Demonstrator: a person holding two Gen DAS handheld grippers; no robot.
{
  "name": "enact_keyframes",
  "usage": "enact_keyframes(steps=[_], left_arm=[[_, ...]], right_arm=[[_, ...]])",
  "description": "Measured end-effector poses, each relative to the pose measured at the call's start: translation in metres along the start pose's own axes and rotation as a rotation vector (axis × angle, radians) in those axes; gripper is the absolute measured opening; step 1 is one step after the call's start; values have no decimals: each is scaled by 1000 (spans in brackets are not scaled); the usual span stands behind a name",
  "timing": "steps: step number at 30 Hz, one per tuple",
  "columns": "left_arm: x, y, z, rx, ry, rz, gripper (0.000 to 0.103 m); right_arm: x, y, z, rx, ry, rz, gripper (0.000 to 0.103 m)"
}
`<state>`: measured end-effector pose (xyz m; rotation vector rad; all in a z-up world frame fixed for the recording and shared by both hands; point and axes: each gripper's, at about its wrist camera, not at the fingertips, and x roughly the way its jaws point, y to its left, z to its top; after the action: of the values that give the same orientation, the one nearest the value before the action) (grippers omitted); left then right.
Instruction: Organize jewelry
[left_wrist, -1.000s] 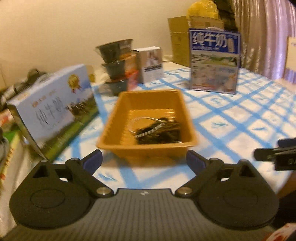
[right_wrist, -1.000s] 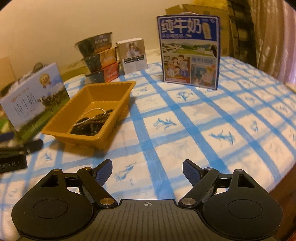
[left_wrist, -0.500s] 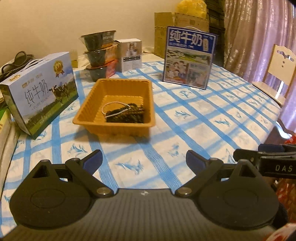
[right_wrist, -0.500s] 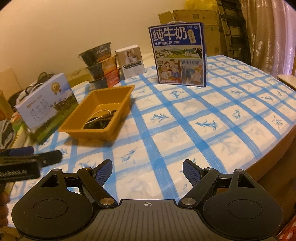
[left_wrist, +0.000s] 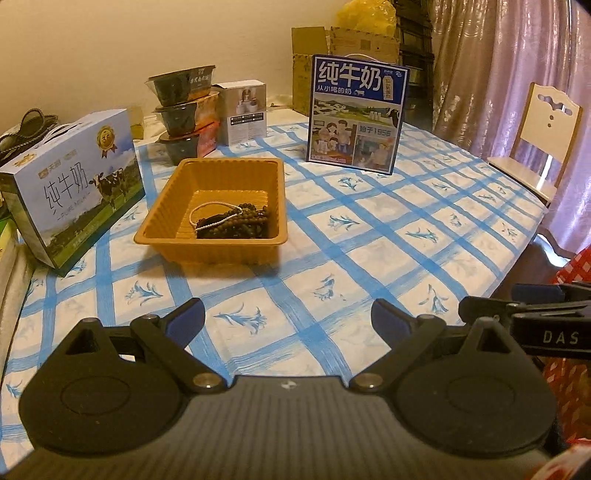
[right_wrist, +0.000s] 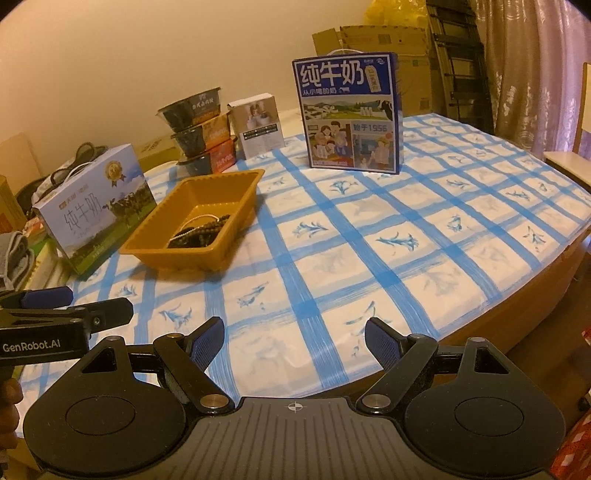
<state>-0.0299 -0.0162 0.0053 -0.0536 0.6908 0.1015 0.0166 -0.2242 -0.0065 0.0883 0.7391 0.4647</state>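
An orange plastic tray (left_wrist: 162, 206) stands on the blue-checked tablecloth, also in the right wrist view (right_wrist: 155, 229). Inside it lie dark bead strands (left_wrist: 240, 225) and a thin silver chain (left_wrist: 207, 214); they also show in the right wrist view as beads (right_wrist: 199, 236). My left gripper (left_wrist: 288, 319) is open and empty, well short of the tray, above the table's near edge. My right gripper (right_wrist: 294, 338) is open and empty, to the right of the tray near the table's front edge. Each gripper shows at the side of the other's view.
A light blue milk carton (left_wrist: 74, 184) lies left of the tray. A dark blue milk box (left_wrist: 356, 114) stands behind it on the right. Stacked food bowls (left_wrist: 184, 110) and a small white box (left_wrist: 245, 110) stand at the back. A chair (left_wrist: 546, 136) is at the far right.
Both grippers have pulled back from the tray and risen. The tray looks smaller and farther away. Both stay open and empty.
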Motion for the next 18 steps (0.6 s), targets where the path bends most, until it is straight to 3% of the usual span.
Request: enact_keyframes(steps=[18], left_arm=[[1, -3, 1, 6, -1, -9, 96]], right_arm=[[-2, 1, 1, 3, -2, -5, 83]])
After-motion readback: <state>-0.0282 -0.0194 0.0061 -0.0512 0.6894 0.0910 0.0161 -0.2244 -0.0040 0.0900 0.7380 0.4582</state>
